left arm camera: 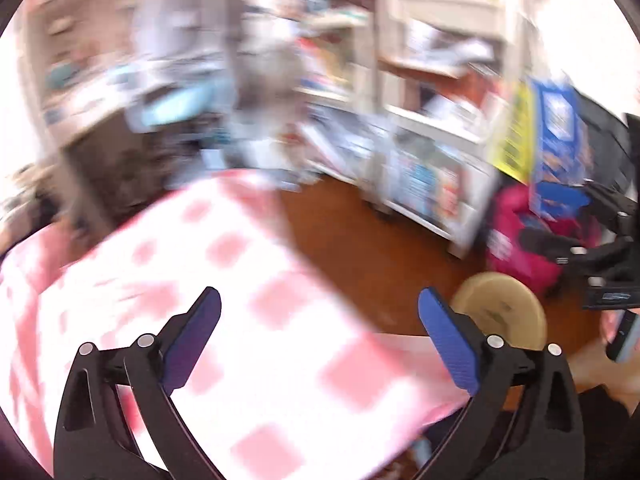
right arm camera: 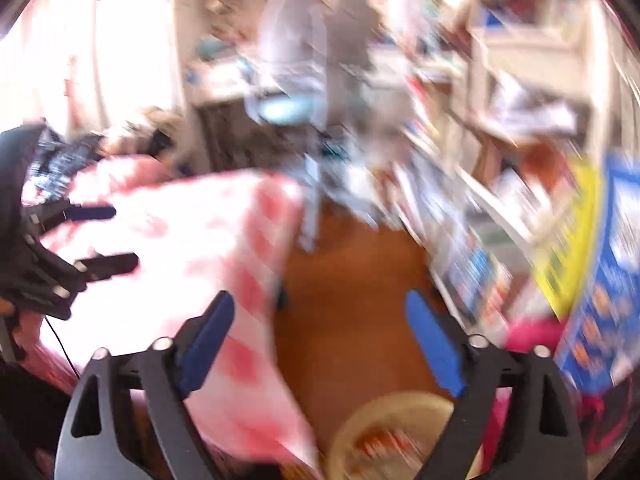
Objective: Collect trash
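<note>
A pink-and-white checked cloth (left arm camera: pixel 224 304) covers the bench. Beyond its far edge, white shelves (left arm camera: pixel 436 128) stand crammed with blurred packages on the brown wooden floor (left arm camera: pixel 352 240). A pink bag (left arm camera: pixel 520 236) sits beside them.

Both our views are blurred. Our left wrist camera looks forward and down along its fingers, close over the pink checked cloth (left arm camera: pixel 224 280), wooden floor (left arm camera: pixel 360 240) beyond. Our right wrist camera sits further right, above a tan round bin (right arm camera: pixel 384 436). Shared: cloth, floor, bin, white shelving (left arm camera: pixel 432 128).
</note>
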A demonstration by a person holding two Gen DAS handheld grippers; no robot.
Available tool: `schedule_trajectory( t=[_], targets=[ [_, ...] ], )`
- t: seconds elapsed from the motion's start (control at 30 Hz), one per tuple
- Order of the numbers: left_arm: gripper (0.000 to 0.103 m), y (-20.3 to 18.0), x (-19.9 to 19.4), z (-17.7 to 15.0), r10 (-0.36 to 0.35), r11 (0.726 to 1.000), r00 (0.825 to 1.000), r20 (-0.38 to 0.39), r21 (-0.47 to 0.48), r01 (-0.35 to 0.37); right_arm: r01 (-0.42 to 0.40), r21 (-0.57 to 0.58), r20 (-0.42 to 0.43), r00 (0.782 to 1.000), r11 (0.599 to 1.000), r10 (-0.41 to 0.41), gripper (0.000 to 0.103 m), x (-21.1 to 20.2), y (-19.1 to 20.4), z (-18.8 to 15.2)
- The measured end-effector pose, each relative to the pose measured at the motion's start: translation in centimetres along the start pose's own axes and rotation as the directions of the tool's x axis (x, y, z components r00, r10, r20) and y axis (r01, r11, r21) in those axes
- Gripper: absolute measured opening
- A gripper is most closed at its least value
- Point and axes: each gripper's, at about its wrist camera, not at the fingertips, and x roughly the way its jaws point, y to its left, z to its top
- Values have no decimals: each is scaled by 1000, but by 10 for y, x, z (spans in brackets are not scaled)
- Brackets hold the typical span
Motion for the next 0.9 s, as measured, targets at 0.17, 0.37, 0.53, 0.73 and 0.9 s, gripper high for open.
schedule_trajectory(
  t=[0.17,0.37,0.53,0.73,0.9],
  targets=[
    [95,120,-45,-23,197,953,980,14,-238,-188,-186,-18,48,981,982,187,94,25,79,48],
    [95,238,-49,-83,294,782,944,-151,-530,-328,-236,-94,-41,972,967,233,94,59,145,41],
    [95,270,-73,-92,271,756,960,-72,-602,-259,-218,-107,-108,972,970,207,94,77,165,40],
    [95,261,-67,-90,228,779,971,-71,-586,-225,-187,-142,-155,974,972,165,94,88,182,35],
    [95,259,-69,-87,223,790,973,-65,-573,-219,-154,-216,-156,980,964,121,94,92,193,32]
  ],
)
